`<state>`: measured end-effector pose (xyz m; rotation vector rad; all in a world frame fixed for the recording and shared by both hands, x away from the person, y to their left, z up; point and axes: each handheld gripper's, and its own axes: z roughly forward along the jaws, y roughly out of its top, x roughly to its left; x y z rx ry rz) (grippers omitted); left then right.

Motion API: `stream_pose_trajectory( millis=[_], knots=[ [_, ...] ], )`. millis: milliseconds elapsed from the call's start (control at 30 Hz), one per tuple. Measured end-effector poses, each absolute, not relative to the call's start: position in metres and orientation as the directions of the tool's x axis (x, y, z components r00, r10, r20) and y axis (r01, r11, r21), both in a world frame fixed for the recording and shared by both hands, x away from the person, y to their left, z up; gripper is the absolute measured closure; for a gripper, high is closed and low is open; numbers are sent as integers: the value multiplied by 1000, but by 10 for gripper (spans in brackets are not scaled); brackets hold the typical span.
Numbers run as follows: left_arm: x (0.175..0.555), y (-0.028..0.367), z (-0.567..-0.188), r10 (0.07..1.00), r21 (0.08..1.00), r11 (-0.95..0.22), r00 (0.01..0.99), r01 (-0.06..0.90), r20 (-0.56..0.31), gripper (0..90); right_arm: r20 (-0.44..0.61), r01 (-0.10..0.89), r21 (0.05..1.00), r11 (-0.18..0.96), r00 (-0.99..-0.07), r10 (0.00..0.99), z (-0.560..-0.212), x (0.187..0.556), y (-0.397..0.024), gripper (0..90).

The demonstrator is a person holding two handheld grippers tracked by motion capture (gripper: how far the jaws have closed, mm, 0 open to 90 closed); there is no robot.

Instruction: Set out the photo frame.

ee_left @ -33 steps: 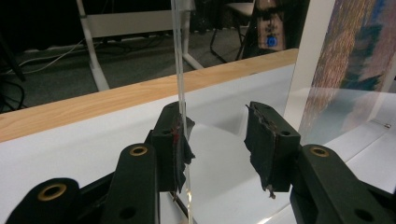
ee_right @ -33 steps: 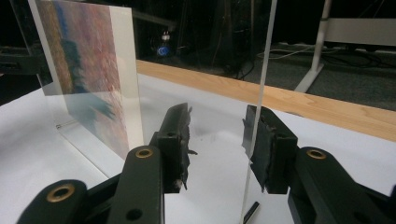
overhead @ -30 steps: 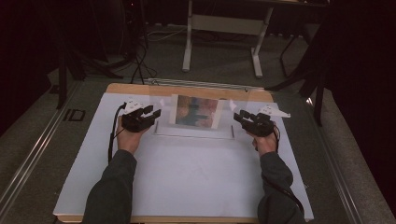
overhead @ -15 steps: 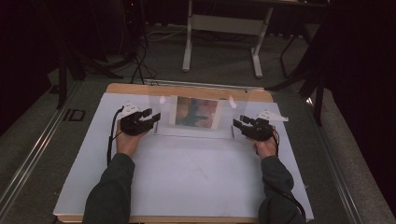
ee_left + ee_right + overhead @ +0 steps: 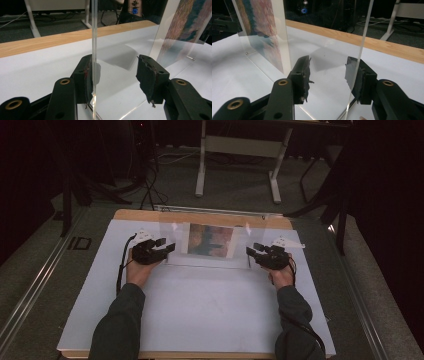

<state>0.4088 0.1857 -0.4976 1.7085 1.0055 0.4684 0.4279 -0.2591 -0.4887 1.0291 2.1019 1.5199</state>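
Clear glossy acrylic frame (image 5: 210, 257), matt paper print (image 5: 210, 240), smooth white tabletop (image 5: 200, 305) with wooden edge, worn rubber claw pads (image 5: 146, 77)

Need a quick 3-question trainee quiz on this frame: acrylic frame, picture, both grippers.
1. True or false: the clear acrylic frame stands upright on the white sheet.
2. Where does the picture sit in the frame? A) in the middle B) at the left end C) flat on the table
3. Fill in: the left gripper has its jaws ____, with the frame's edge between them, close against one pad and clear of the other.

Key: 1 true; 2 A; 3 open.
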Motion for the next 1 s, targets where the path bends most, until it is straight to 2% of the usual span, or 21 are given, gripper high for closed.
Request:
stream_pose_trajectory(
  millis=[333, 1000],
  knots=[
    [404, 183, -491, 806, 911, -137, 579, 388, -125, 516, 133, 352, 923, 153, -669, 732, -488, 426, -260, 539],
    [382, 184, -488, 803, 910, -140, 583, 390, -127, 528, 134, 334, 932, 143, -683, 718, -482, 408, -263, 551]
  ],
)
